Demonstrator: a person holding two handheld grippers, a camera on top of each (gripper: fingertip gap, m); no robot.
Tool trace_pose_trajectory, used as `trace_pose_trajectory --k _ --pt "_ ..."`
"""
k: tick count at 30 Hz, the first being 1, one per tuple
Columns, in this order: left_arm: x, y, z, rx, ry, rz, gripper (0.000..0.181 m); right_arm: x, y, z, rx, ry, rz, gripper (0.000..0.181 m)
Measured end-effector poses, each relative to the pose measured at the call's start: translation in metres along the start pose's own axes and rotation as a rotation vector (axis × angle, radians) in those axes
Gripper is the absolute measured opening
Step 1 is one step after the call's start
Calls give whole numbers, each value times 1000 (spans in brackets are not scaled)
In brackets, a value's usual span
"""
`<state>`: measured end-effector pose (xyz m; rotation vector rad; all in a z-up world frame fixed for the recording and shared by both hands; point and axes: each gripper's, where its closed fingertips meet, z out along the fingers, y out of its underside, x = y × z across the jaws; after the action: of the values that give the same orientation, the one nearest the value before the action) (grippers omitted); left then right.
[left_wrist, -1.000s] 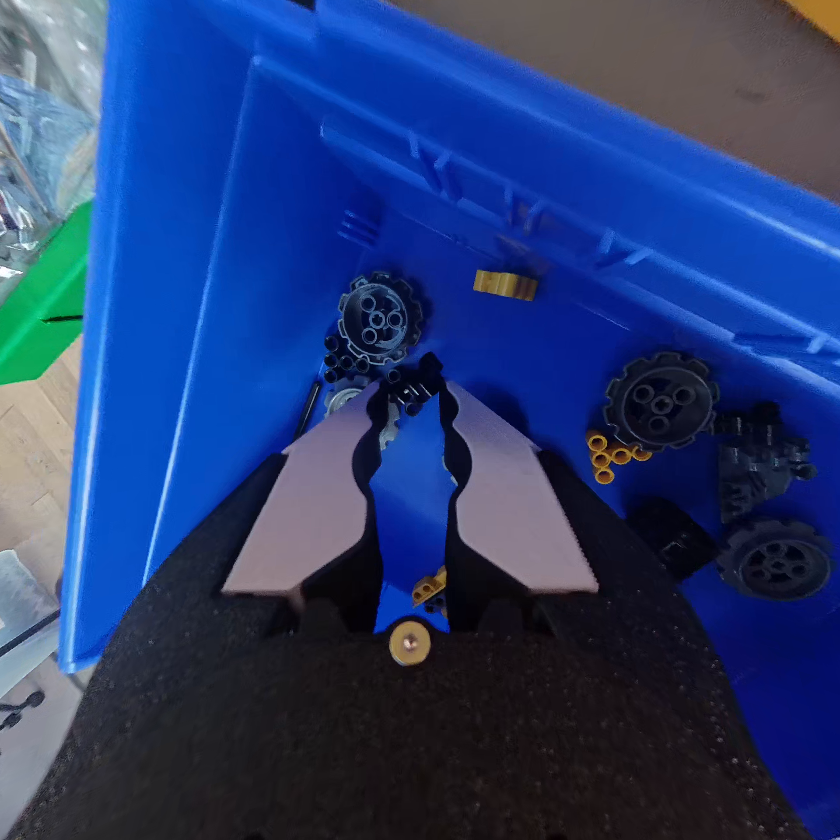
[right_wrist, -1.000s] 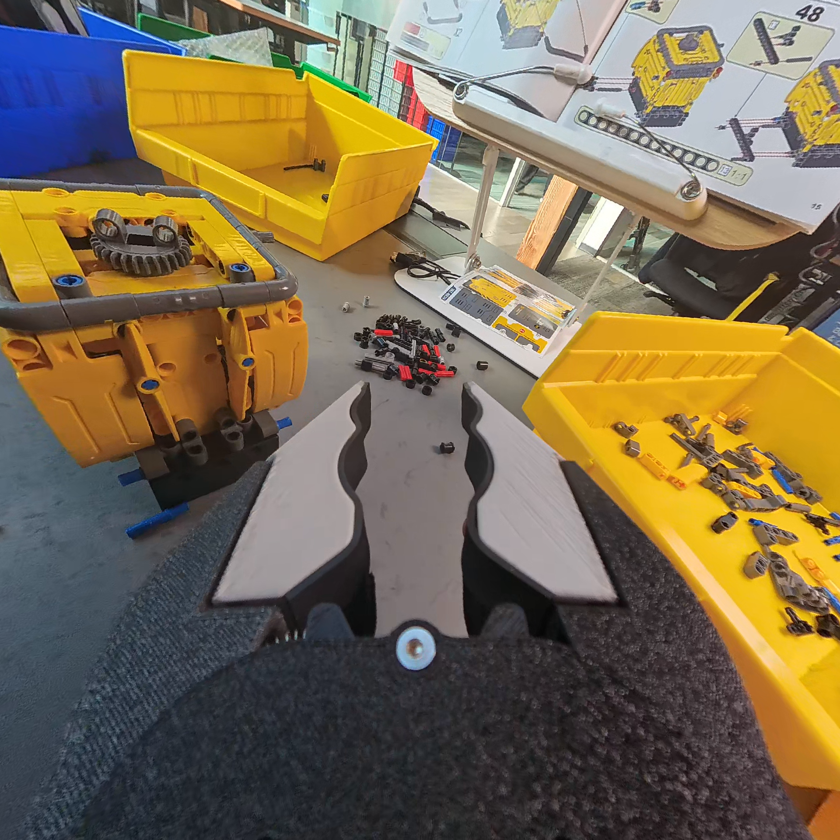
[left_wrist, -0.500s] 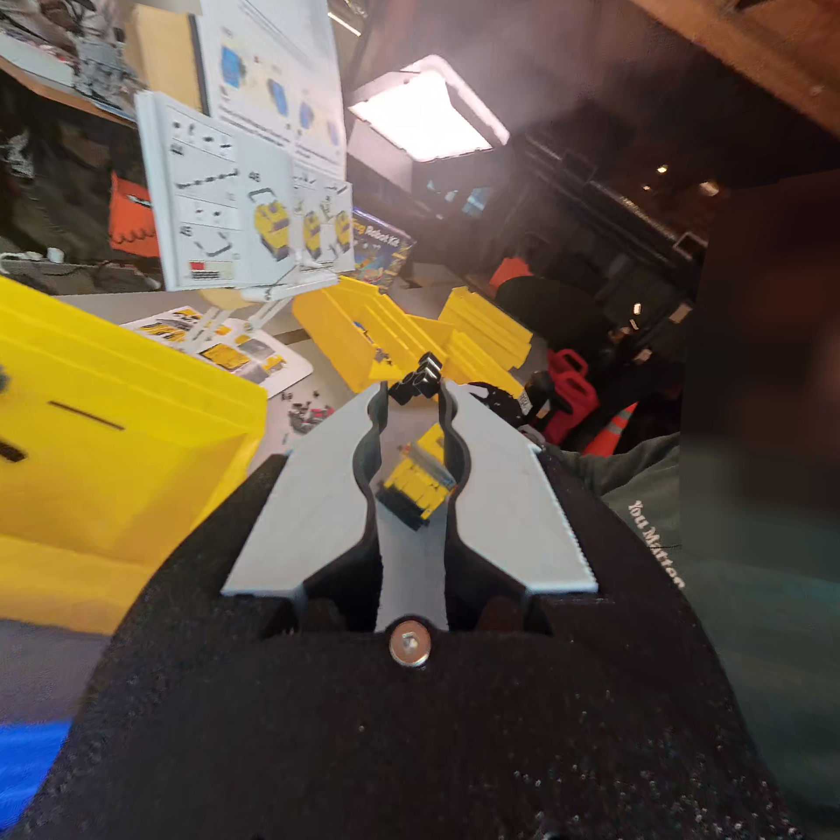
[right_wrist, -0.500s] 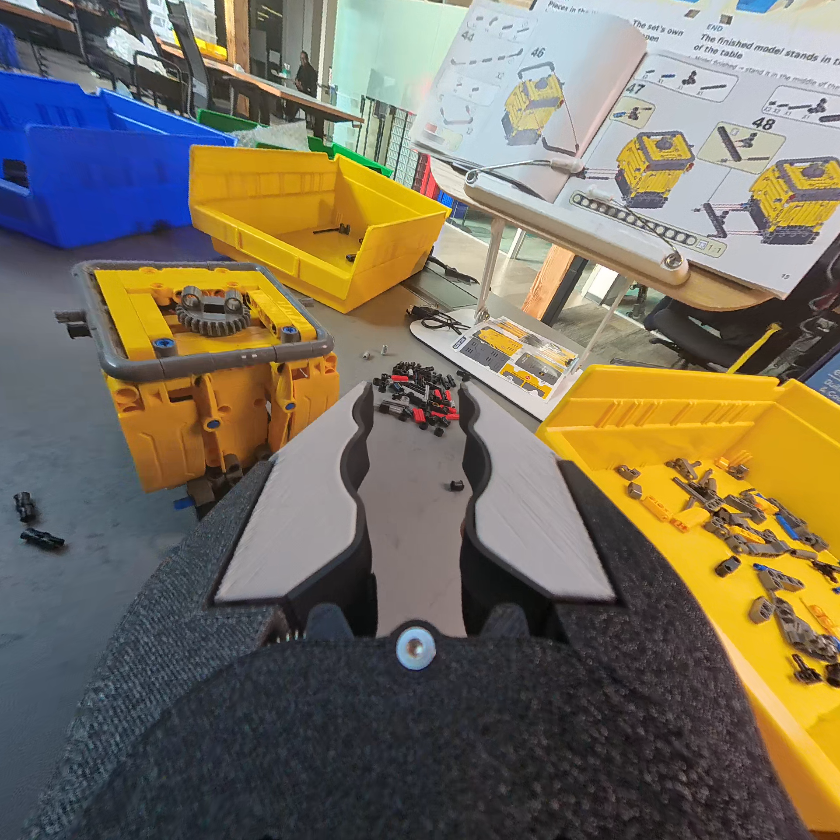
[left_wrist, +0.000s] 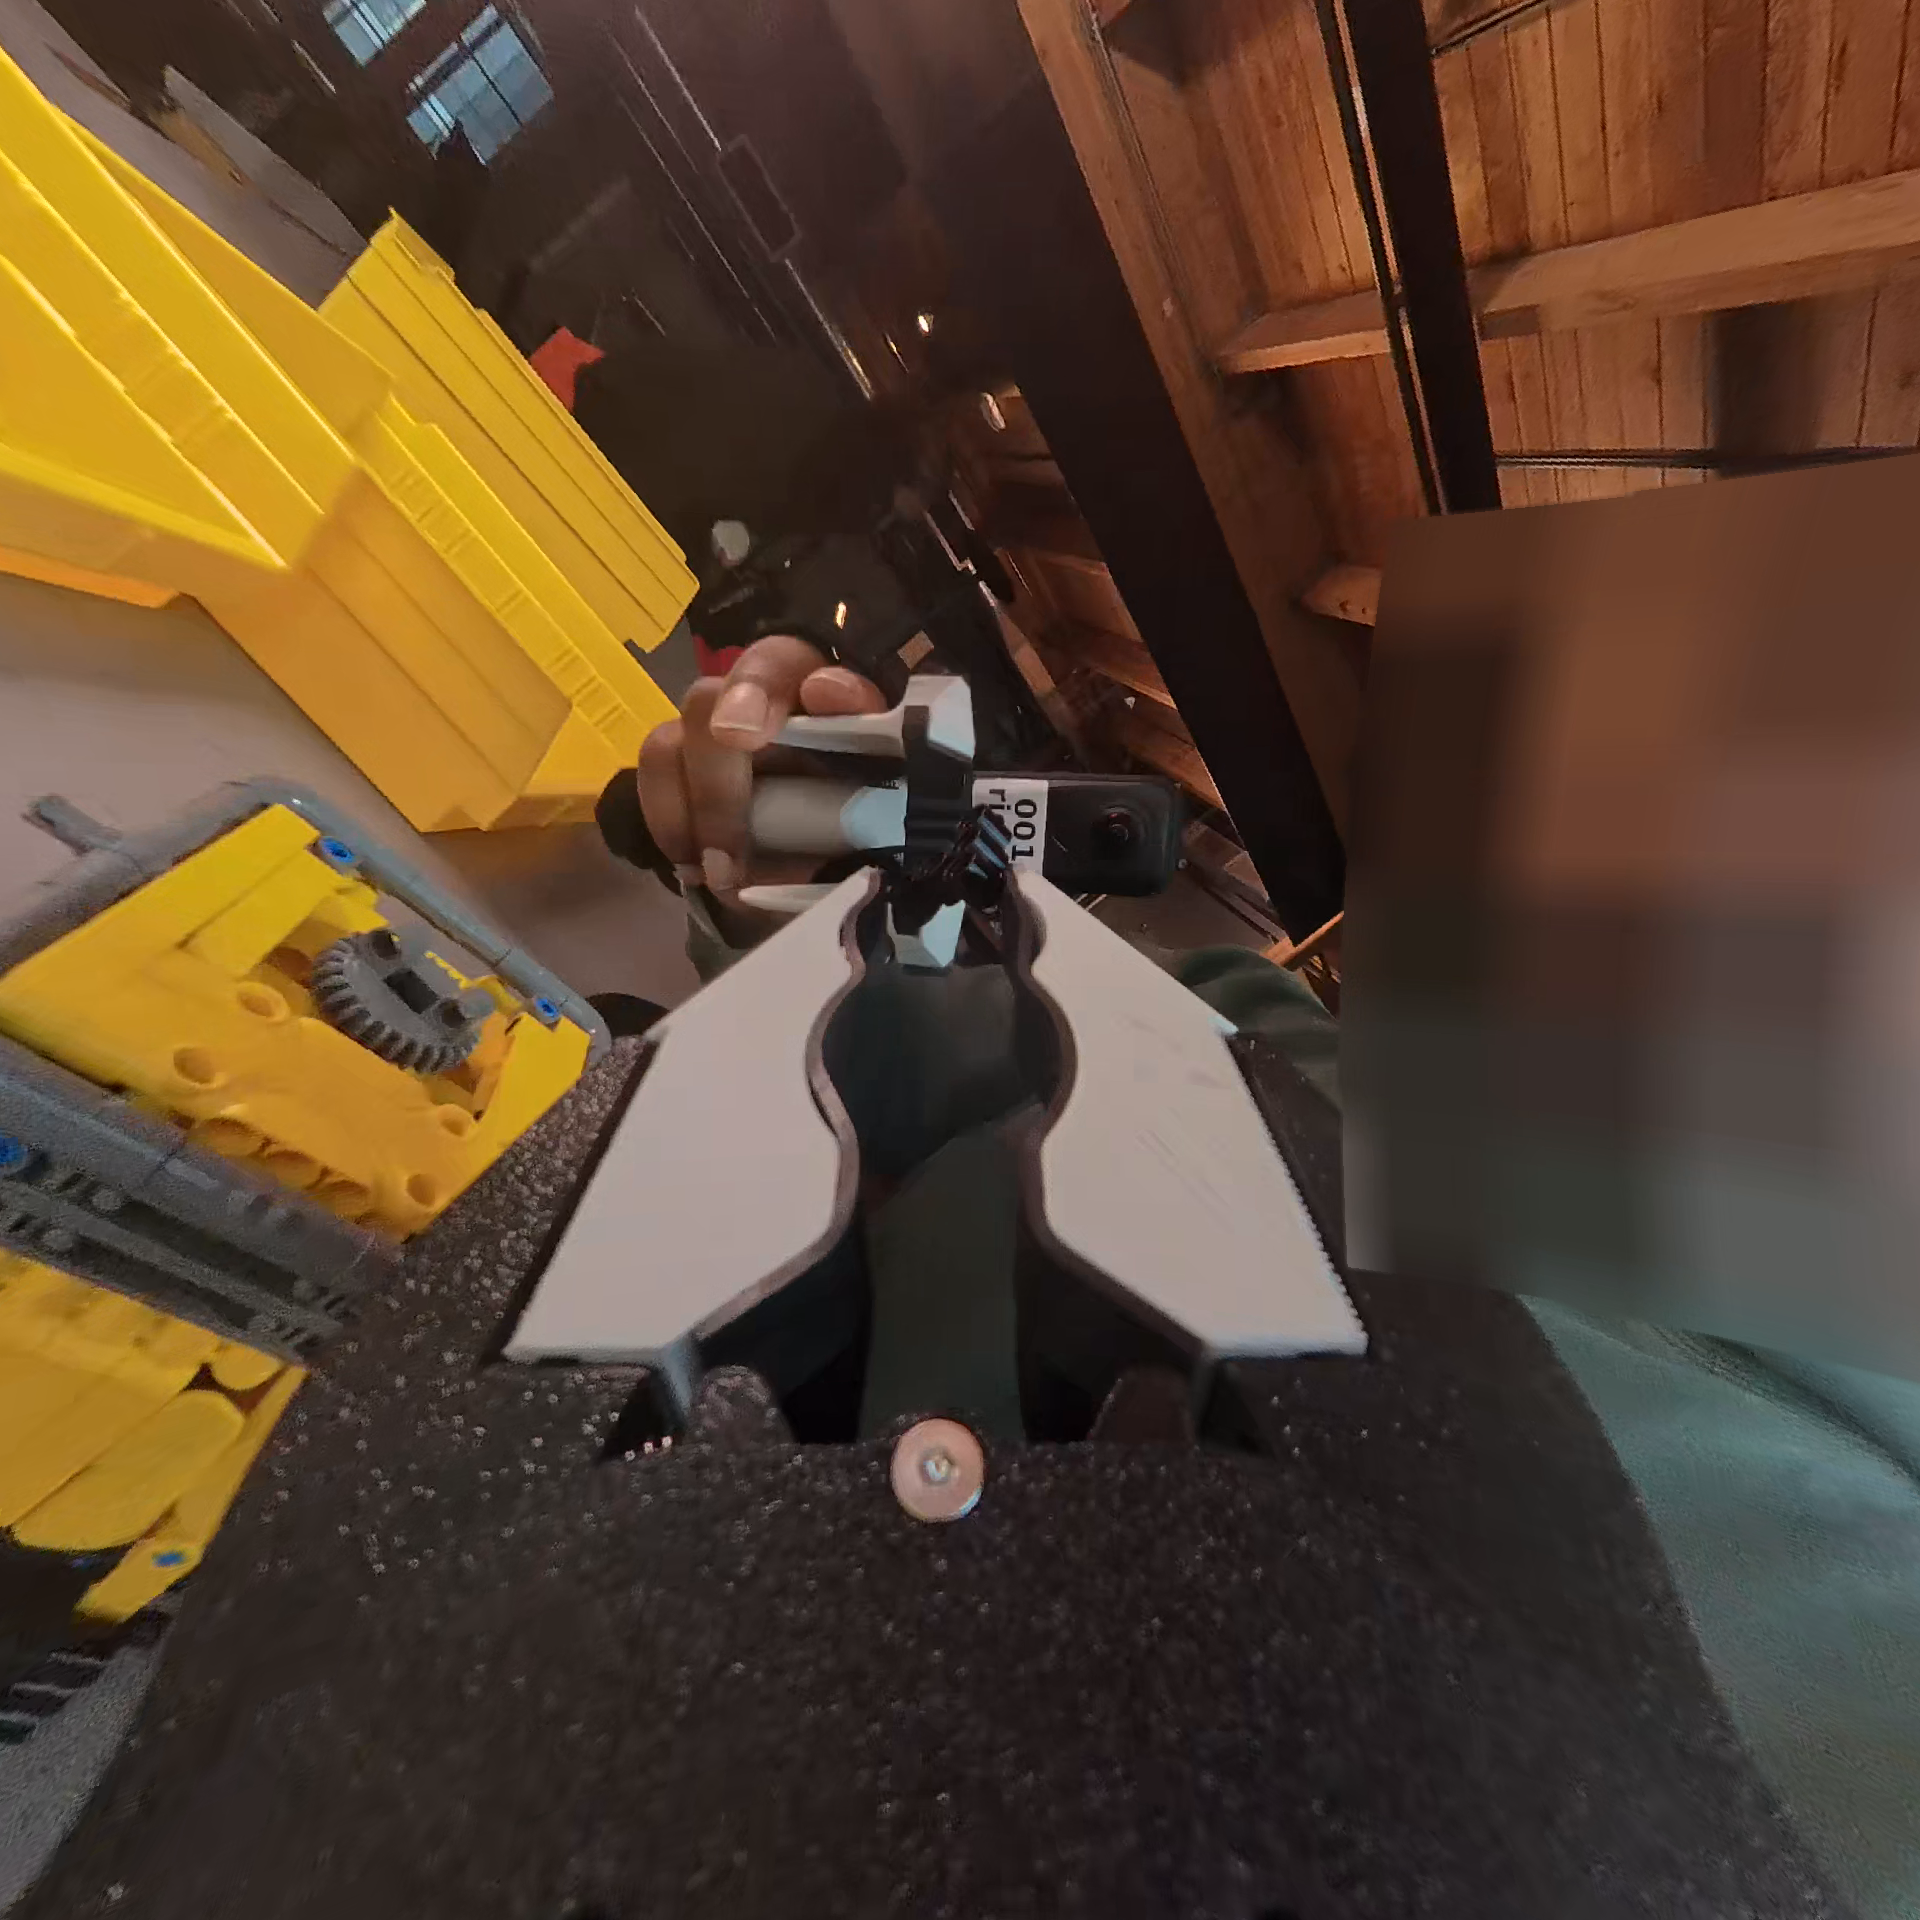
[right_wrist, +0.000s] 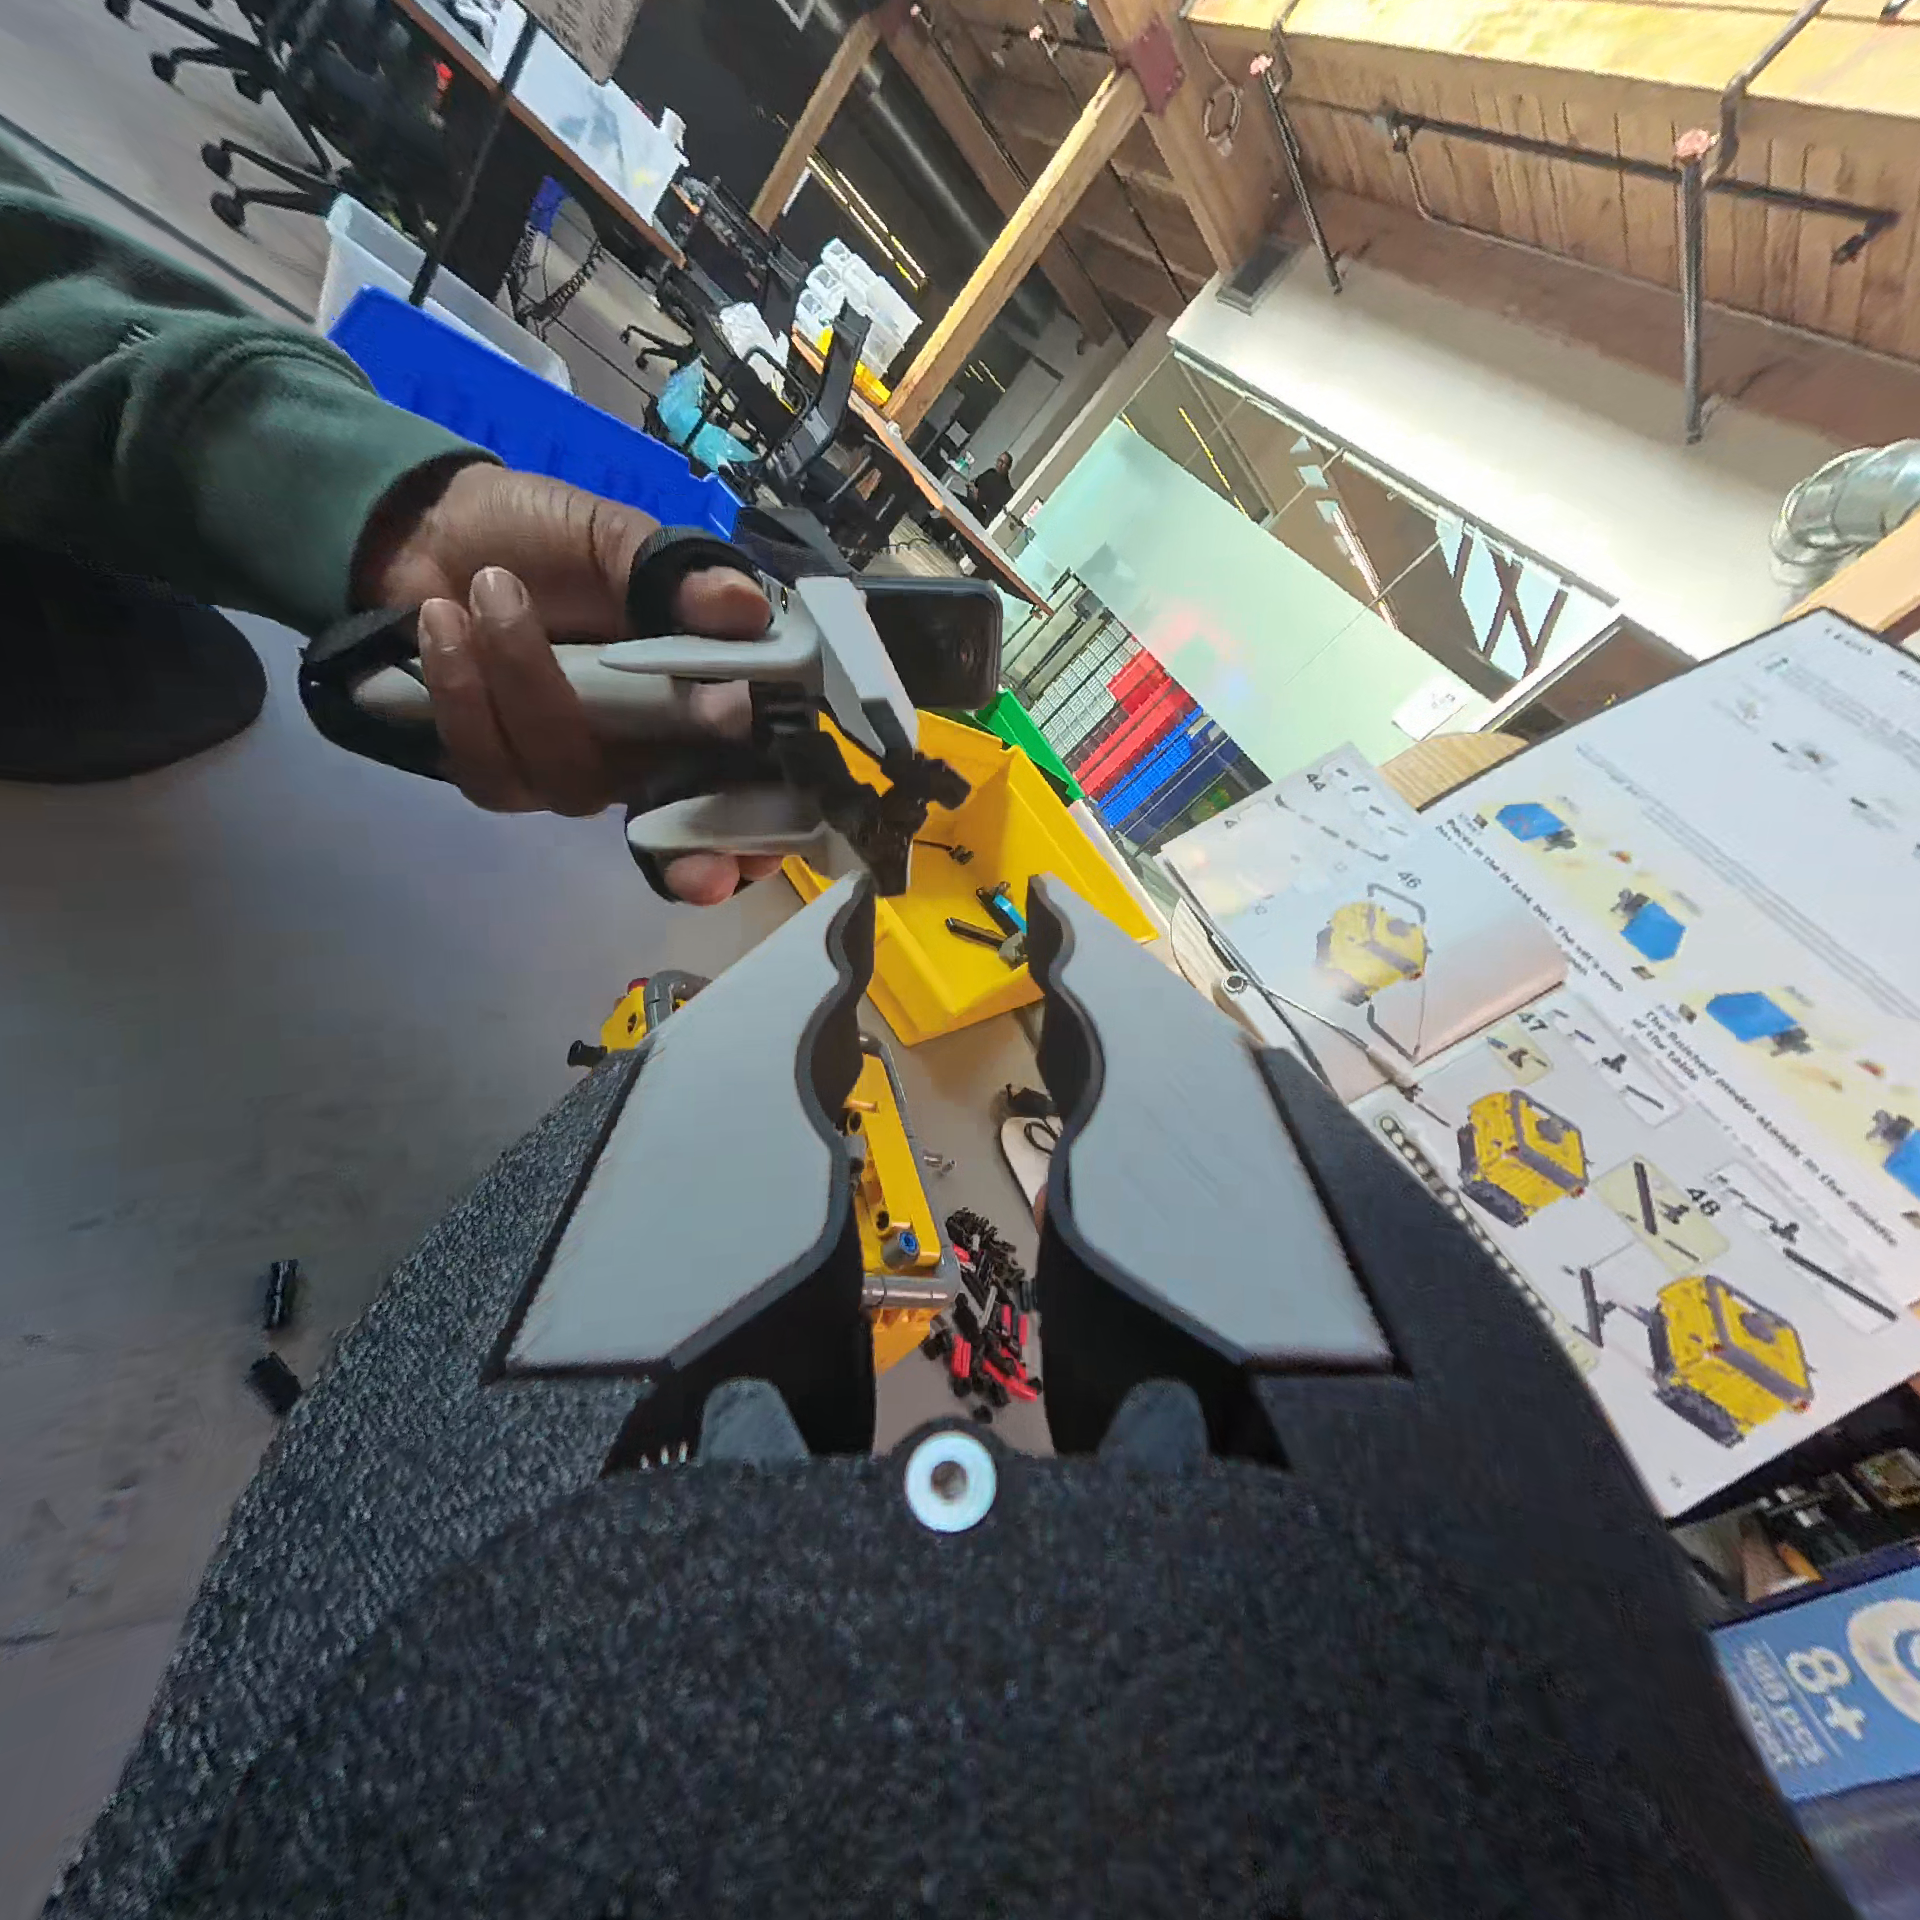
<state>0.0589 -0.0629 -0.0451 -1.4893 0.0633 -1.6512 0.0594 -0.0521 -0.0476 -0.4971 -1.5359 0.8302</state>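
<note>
Left hand-held gripper (left_wrist: 940, 883) pinches black piece (right_wrist: 899, 805) (right view only) — right hand-held gripper (right_wrist: 948, 902) spread.

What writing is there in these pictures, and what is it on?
I won't quote writing; these bear it:
White sticker on the black camera: printed characters.
Open instruction booklet on its stand: numbers and print.
Blue box, lower right: large print.
Black part in the left gripper: none seen.

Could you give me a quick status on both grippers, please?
Left gripper shut on small black connector piece. Right gripper open, empty, tips just below that piece. Yellow brick model on table beside.
</note>
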Motion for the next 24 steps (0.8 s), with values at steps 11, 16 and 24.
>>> trace_pose_trajectory --k 11,16,24 --pt "-20 23 10 -68 -48 -81 20 -25 15 2 -70 10 -392 30" --pt "-24 29 9 -80 -66 -103 20 -33 15 4 -60 -9 -443 30" --pt "-27 18 0 -17 -124 49 27 -23 16 3 -29 24 -126 26"
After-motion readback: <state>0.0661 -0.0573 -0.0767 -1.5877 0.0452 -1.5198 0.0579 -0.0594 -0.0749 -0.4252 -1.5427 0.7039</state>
